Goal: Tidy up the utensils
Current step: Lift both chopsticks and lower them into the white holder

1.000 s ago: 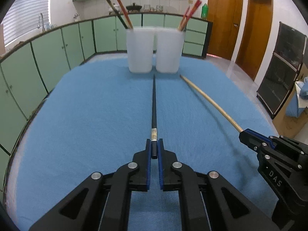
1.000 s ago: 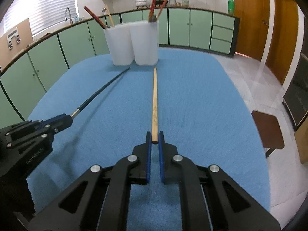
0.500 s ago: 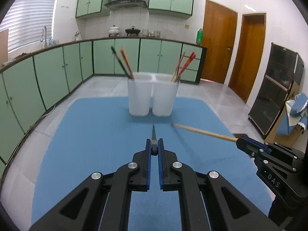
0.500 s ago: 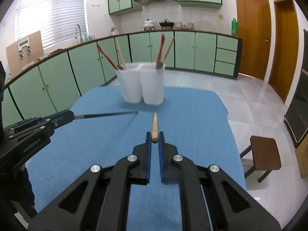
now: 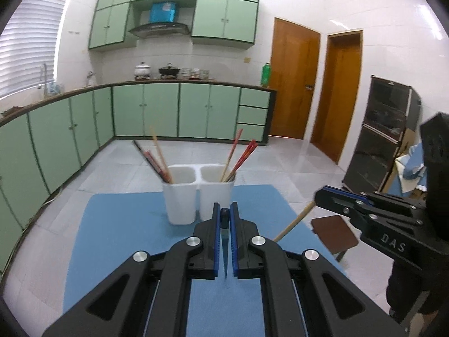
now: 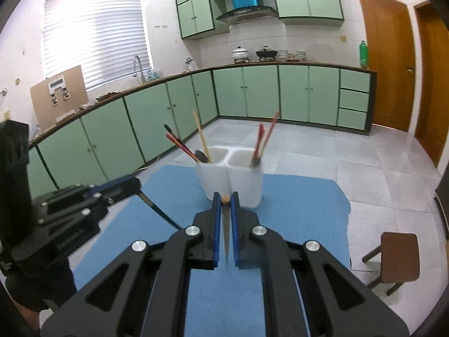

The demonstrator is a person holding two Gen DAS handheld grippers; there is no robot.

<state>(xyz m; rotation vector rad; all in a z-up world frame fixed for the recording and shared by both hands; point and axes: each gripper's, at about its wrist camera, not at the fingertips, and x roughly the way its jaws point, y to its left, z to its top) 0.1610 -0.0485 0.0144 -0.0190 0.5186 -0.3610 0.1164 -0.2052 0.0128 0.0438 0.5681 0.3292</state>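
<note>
**Both grippers clamp chopsticks above the table**

Left wrist view: left gripper (image 5: 225,213) pinches a black chopstick (image 5: 224,213); "DAS" reads on the right gripper (image 5: 325,196). Right wrist view: it clamps the wooden chopstick (image 6: 225,198) before the white holder (image 6: 233,179); stool (image 6: 400,255) alongside.

Left gripper (image 5: 225,219): matte black plastic linkage arms with triangular cutouts, round silver screws at the pivots, blue ribbed pads lining the jaws. Right gripper (image 6: 225,200): same black build, same blue pads, silver screws. In the left wrist view, right of frame, its side shows white "DAS" lettering. The left gripper's side carries embossed text, too blurred to read.
</note>
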